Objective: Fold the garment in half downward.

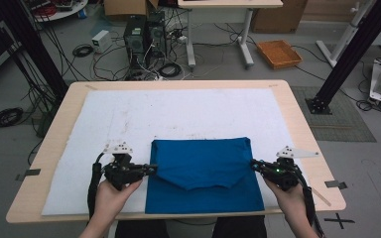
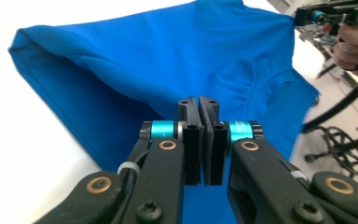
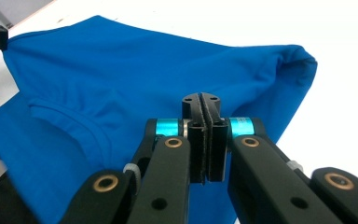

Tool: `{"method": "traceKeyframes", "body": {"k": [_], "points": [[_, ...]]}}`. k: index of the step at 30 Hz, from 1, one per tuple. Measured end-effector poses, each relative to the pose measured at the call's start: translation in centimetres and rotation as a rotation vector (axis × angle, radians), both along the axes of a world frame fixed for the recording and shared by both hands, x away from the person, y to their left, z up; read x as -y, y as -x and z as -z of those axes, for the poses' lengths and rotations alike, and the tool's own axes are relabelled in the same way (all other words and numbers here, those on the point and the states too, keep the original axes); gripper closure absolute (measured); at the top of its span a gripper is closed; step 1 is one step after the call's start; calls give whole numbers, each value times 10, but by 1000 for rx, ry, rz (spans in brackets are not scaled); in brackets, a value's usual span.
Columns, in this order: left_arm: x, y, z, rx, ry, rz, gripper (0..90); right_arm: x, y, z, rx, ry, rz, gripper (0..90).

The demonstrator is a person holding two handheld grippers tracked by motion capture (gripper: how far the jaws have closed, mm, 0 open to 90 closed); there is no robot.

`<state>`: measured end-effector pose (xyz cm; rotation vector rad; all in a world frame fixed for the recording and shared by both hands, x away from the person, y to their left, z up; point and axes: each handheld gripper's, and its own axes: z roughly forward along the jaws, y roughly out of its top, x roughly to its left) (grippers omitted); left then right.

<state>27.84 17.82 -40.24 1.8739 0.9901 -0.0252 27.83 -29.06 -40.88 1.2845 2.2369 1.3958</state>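
Observation:
A blue T-shirt [image 1: 203, 171] lies on the white mat [image 1: 178, 109] near the table's front edge. Its top part is folded toward the person, and the curved neckline edge hangs over the lower layer. My left gripper [image 1: 153, 169] is shut on the shirt's left edge, and my right gripper [image 1: 254, 164] is shut on its right edge. In the left gripper view the jaws [image 2: 199, 105] are pressed together with the blue cloth [image 2: 168, 56] stretched ahead of them. The right gripper view has its jaws [image 3: 201, 100] shut the same way, with the shirt [image 3: 121, 70] sagging between the two hands.
The wooden table [image 1: 297, 114] carries the mat, which is bare beyond the shirt. On the floor behind are computer towers [image 1: 144, 34], loose cables, an orange tray [image 1: 279, 53] and desk legs. Black frame posts stand at the left and right.

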Motion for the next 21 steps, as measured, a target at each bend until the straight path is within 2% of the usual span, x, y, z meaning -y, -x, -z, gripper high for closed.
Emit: {"method": "traceKeyframes", "body": {"k": [5,11,19,21], "points": [[-1,17,0,-4,2,24,879,1,19,0,-1,-2,-17,898],[2,33,7,-25,7,50,879,1,38,2,-7,13,-34,897],[-2,46,15,-48,-13,62,879,2,56,5,-5,36,-42,898],[-2,48,16,-39,-35,62,879,1,59,7,-2,50,-44,897]]}}
